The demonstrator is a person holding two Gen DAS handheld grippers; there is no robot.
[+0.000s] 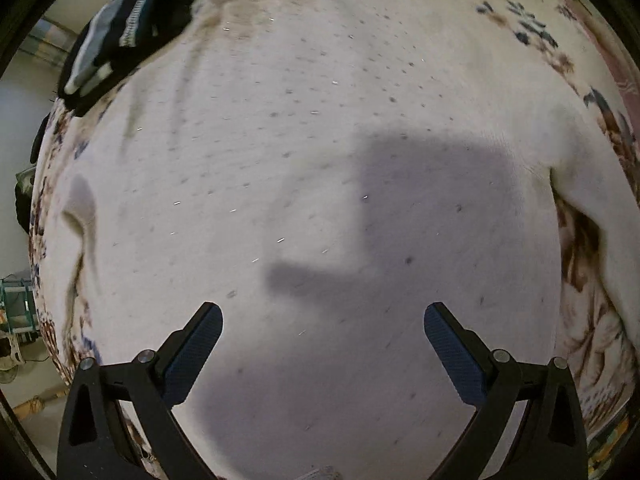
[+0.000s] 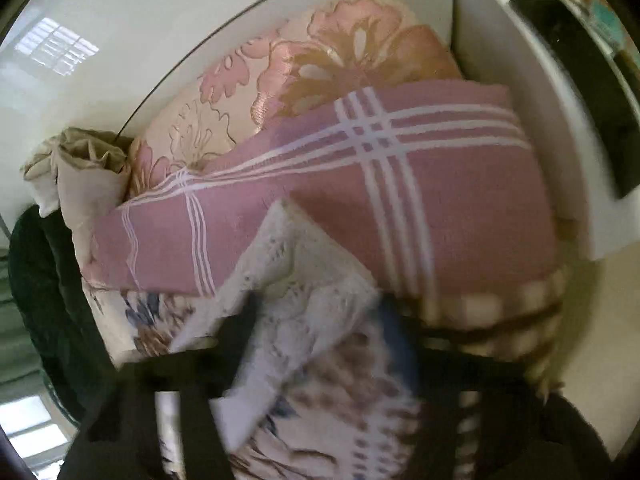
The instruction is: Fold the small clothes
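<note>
In the left wrist view my left gripper (image 1: pixel 322 320) is open and empty, its jaws wide apart above a white bed cover (image 1: pixel 312 152) with small dots. A dark striped garment (image 1: pixel 128 28) lies crumpled at the far left top of the bed. In the right wrist view, which is blurred, my right gripper (image 2: pixel 320 312) hovers at a folded white lace garment (image 2: pixel 296 276) that lies between its fingers. The jaws stand apart around the cloth; whether they grip it is unclear.
A pink blanket with white stripes (image 2: pixel 420 184) and a floral pink pillow (image 2: pixel 320 64) lie behind the lace garment. A white wall panel (image 2: pixel 520 100) stands to the right. A dark green cloth (image 2: pixel 44 288) hangs at the left. The bed edge (image 1: pixel 52 280) drops off on the left.
</note>
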